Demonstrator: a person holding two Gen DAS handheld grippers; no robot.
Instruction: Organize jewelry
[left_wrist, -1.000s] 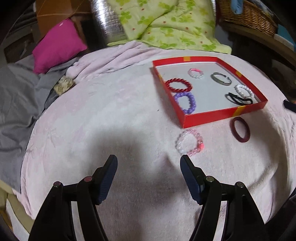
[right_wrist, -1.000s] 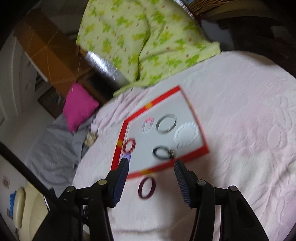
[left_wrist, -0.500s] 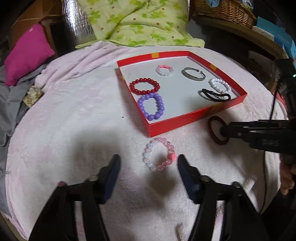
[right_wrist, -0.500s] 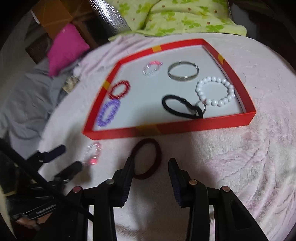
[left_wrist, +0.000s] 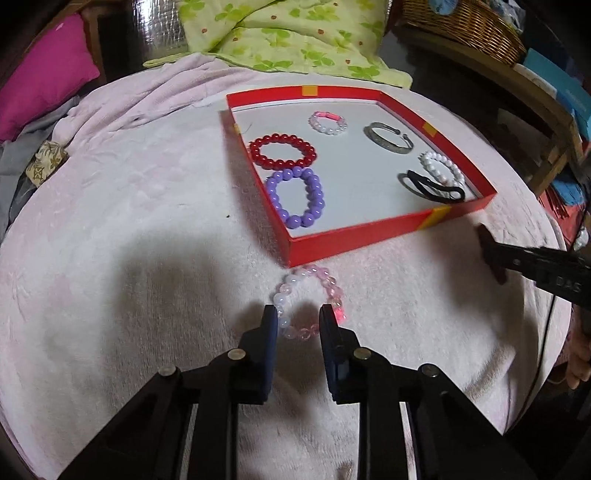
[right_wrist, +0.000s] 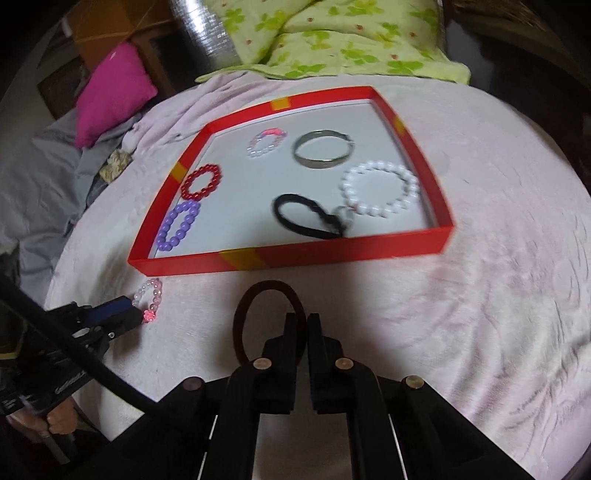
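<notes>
A pink and white bead bracelet lies on the pale pink blanket just in front of the red tray. My left gripper is down over its near side. Its jaws are closing, the near arc of beads is between them, and I see no firm pinch. In the right wrist view a dark maroon hair band lies before the tray. My right gripper is shut on the band's right side. The tray holds several bracelets, a silver bangle and a black hair tie.
A magenta pillow, grey cloth and a green floral quilt lie beyond the blanket. A wicker basket stands on a shelf at the back right. A person's hand holds the left gripper's handle.
Both grippers have come down and forward onto their items. The left jaws narrowed around the pink bracelet's near side. The right jaws went from apart to shut on the maroon hair band.
</notes>
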